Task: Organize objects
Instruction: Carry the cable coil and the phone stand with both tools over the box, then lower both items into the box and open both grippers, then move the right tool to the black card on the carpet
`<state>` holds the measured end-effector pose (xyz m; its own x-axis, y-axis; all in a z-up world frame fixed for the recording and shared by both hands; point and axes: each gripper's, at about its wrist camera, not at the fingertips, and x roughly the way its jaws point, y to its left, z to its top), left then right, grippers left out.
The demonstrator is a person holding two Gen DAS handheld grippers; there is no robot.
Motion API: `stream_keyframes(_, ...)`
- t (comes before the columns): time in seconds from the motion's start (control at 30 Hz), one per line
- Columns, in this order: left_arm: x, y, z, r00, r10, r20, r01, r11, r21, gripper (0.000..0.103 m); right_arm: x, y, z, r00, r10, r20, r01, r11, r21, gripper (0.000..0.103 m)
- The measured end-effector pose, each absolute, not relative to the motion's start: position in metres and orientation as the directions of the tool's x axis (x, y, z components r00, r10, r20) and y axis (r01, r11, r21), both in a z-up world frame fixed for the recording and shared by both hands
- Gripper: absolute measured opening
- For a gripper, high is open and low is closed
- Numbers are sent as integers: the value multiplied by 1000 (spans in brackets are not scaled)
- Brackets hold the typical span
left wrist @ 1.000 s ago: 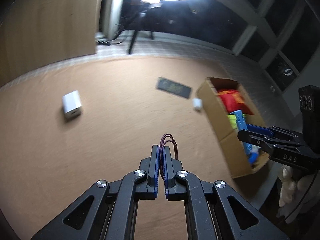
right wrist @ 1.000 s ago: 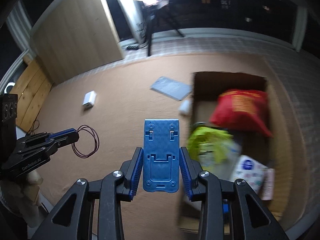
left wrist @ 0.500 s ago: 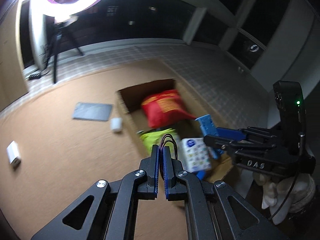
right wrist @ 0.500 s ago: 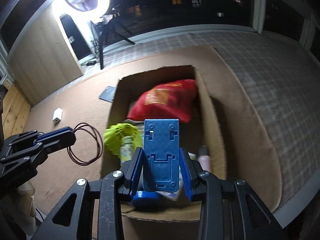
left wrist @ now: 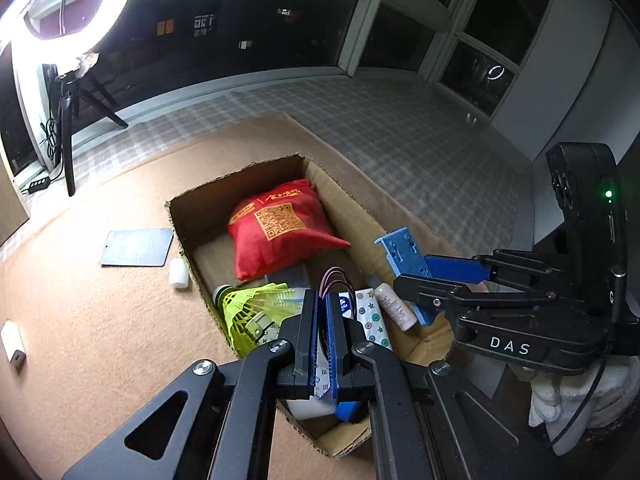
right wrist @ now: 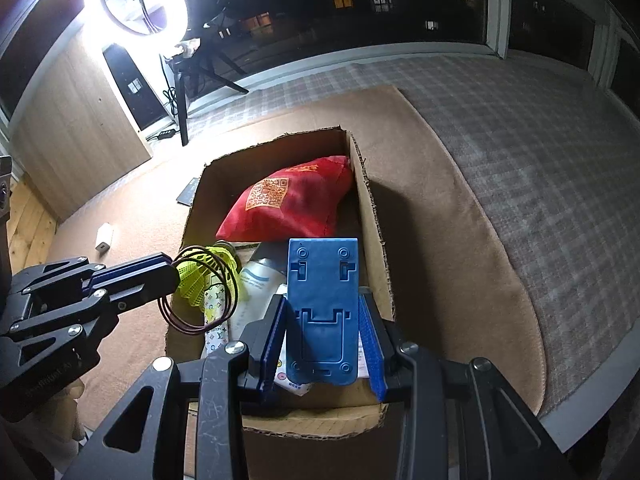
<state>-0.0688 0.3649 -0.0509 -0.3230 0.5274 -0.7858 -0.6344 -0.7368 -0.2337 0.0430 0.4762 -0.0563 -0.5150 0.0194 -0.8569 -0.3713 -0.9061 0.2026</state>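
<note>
An open cardboard box (left wrist: 176,208) (right wrist: 372,216) stands on a brown rug. It holds a red bag (left wrist: 280,228) (right wrist: 288,204), a yellow-green shuttlecock (left wrist: 248,308) (right wrist: 200,268), a small bottle (left wrist: 394,306) and patterned packs. My left gripper (left wrist: 324,296) (right wrist: 168,276) is shut on a dark red cord loop (left wrist: 338,280) (right wrist: 200,312), which hangs over the box's near left part. My right gripper (right wrist: 323,304) (left wrist: 412,276) is shut on a flat blue plastic stand (right wrist: 322,272) (left wrist: 400,252), held upright over the box's near right side.
On the rug left of the box lie a dark flat card (left wrist: 136,246), a small white cylinder (left wrist: 178,272) and a white charger (left wrist: 12,344) (right wrist: 104,236). A ring light (right wrist: 136,4) on a tripod and a wooden panel (right wrist: 80,120) stand behind. Plaid floor surrounds the rug.
Both grippers have swung from over the bare rug to above the box. The cord loop and the blue stand have stayed in their grips.
</note>
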Motion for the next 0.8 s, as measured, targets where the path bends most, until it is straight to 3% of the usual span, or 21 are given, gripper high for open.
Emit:
stream_keyframes(0.3,-71,366,-52,-321,523,-790,-637,-736,-229,5,41,476,-58,-511,7,-860,-367,-906,211,34)
stream_keyframes(0.33,-71,365,-52,-318,525,-790,-637,-735,-232,9,40,477,-58,-510,7,-860,-368,-906,211,38)
stream_keyframes(0.4,-72,363,-52,-320,524,-789,-630,-740,-237,35,39,477,-58,-506,8,-863,-376,-902,212,46)
stream_keyframes(0.8,-76,291,-39,-398,496,-772,-544,-805,-237,35,11,461,-34,-561,-74,-824,-299,-911,285,46)
